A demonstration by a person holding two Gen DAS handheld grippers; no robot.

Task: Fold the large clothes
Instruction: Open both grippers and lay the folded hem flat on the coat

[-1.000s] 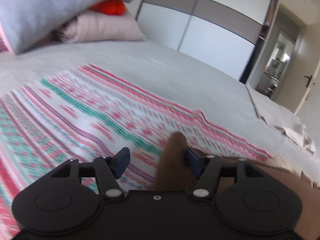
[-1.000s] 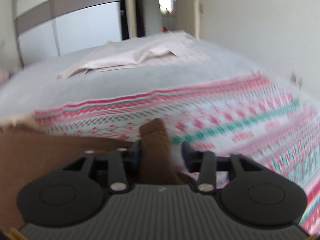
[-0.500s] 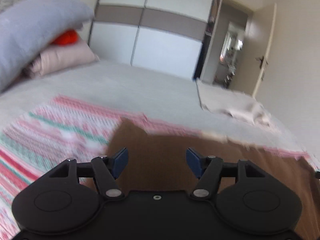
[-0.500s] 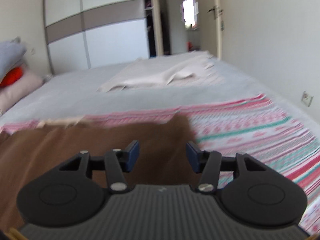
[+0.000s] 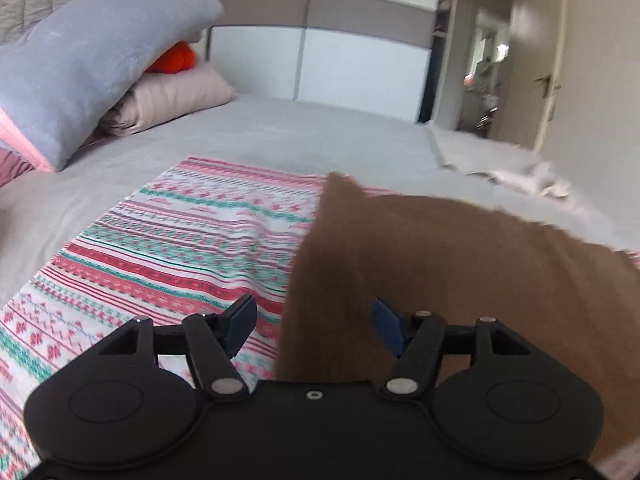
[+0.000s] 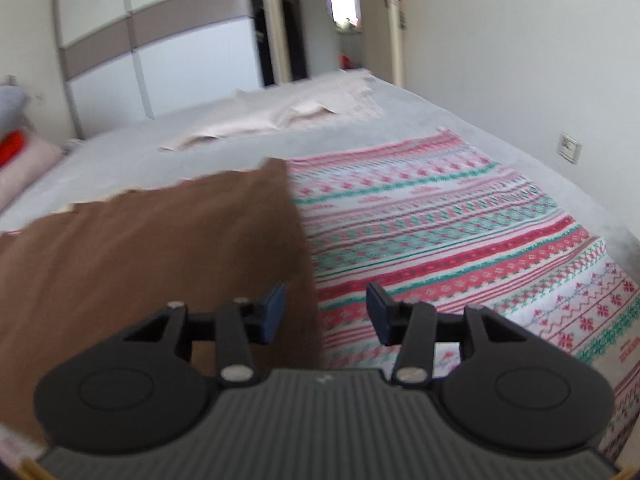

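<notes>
A brown garment (image 5: pixel 460 264) lies flat on a pink, white and green patterned cloth (image 5: pixel 192 232) on the grey bed. My left gripper (image 5: pixel 314 322) is open above the garment's left edge, holding nothing. In the right wrist view the brown garment (image 6: pixel 152 248) fills the left half and the patterned cloth (image 6: pixel 460 232) the right. My right gripper (image 6: pixel 326 308) is open over the garment's right edge, holding nothing.
A grey pillow (image 5: pixel 88 64), a beige pillow (image 5: pixel 172 96) and an orange item (image 5: pixel 172 58) are stacked at the bed's head. A pale beige cloth (image 6: pixel 288 116) lies crumpled at the far side. A sliding wardrobe (image 5: pixel 320 40) and an open doorway (image 5: pixel 488 64) stand behind.
Both grippers held pinched brown fabric one second ago. They have let go, opened and pulled back, and the brown garment now lies spread on the patterned cloth.
</notes>
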